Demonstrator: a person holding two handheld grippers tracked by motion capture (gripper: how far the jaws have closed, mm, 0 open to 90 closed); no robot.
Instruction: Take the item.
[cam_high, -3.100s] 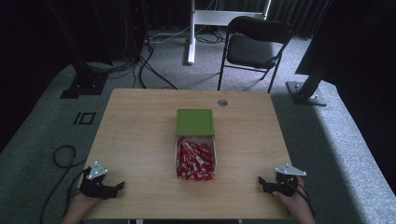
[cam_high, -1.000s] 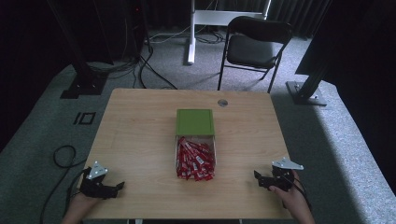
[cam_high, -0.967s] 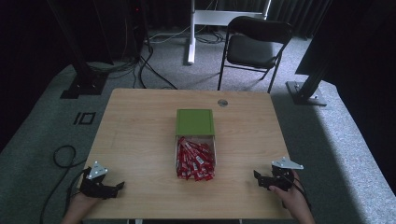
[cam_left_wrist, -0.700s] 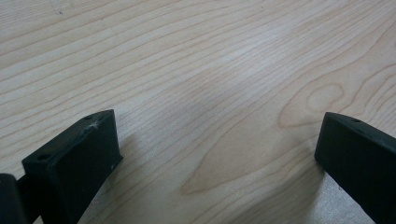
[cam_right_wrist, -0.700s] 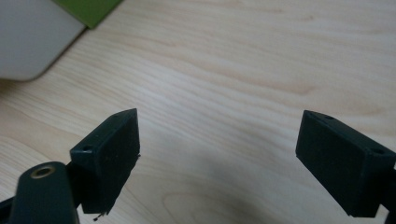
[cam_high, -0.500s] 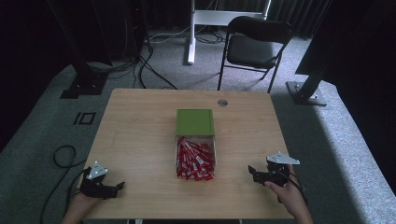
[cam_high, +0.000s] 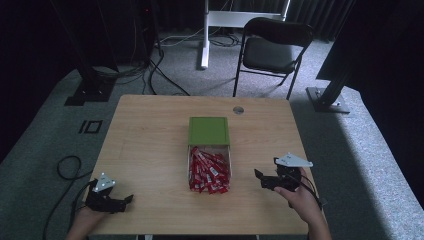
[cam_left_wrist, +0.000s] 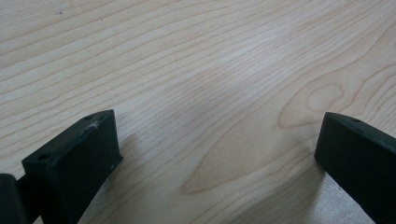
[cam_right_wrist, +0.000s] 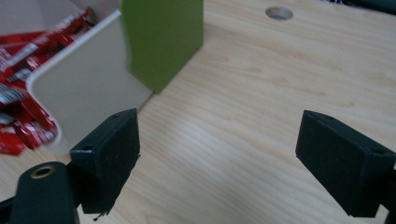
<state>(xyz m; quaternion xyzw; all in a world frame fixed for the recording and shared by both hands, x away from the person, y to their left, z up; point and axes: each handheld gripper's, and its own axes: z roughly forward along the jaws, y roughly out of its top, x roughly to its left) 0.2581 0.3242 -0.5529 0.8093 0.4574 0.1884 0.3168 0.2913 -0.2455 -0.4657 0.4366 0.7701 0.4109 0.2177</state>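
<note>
Early going, nothing picked up yet. Right gripper (cam_high: 261, 178) just beside the right wall of the tray (cam_high: 230, 165), jaws spread wide and empty, pointed at it. In the right gripper view, pale tray wall (cam_right_wrist: 79, 88) close off the left jaw, green lid (cam_right_wrist: 163, 37) standing at the tray's far end, red packets (cam_right_wrist: 18, 93) heaped inside and spilling at the near end. Left gripper (cam_high: 125, 200) well apart from the tray, down to its near left, jaws open over bare table (cam_left_wrist: 210, 70), holding nothing. Packets (cam_high: 207, 172) all lying in and at the mouth of the tray, none lifted. By the look of it, approach only half made: reach into the tray, a grip on a packet and any lifting all left to do.
</note>
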